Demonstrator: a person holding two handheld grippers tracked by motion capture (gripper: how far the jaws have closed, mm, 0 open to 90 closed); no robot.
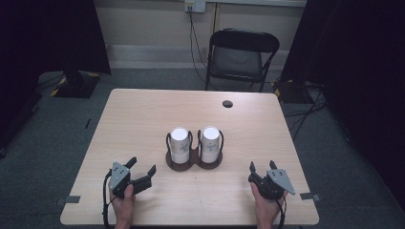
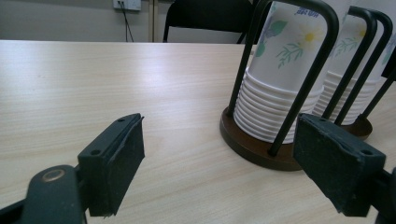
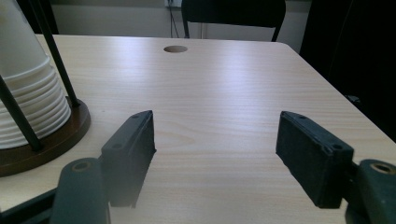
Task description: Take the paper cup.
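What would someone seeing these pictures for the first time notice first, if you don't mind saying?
Most striking are the two stacks of white paper cups with a flower print, standing upside down side by side in a dark wire holder at the middle of the wooden table. On the near side, the left gripper and the right gripper rest on the table, both open and empty. A black folding chair stands beyond the far edge.

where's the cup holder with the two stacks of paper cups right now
In the high view the cup holder stands mid-table, between and just beyond the left gripper and the right gripper, well short of the round cable hole.
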